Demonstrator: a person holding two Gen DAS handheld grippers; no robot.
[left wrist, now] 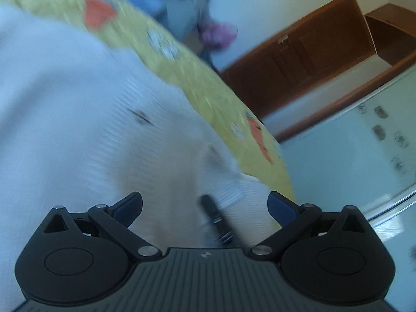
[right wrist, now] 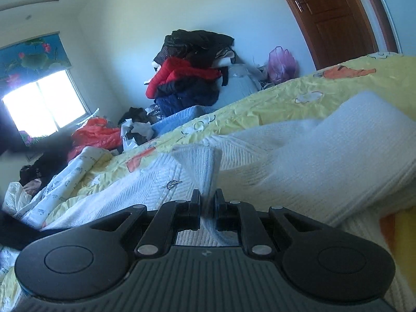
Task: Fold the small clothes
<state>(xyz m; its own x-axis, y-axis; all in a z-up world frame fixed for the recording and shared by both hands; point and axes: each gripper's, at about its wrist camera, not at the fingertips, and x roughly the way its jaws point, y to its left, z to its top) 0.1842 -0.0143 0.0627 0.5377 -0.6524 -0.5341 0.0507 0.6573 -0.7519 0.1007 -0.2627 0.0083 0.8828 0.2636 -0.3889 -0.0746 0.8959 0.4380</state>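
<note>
Right tool (right wrist: pixel 208 202) pinched a sweater (right wrist: pixel 156 182) fold (white, ribbed) over the bed (right wrist: pixel 286 88); left tool (left wrist: pixel 205 208) gaped wide, empty.

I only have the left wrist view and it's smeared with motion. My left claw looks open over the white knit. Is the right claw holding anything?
Observer: Yes, the right claw is shut on a pinched fold of the white knit garment.
Operator: Is the garment flat?
Observer: No, a folded part is raised at the right, above the yellow bedspread.
Operator: Anything beyond the bed?
Observer: A clothes pile sits against the wall.
</note>
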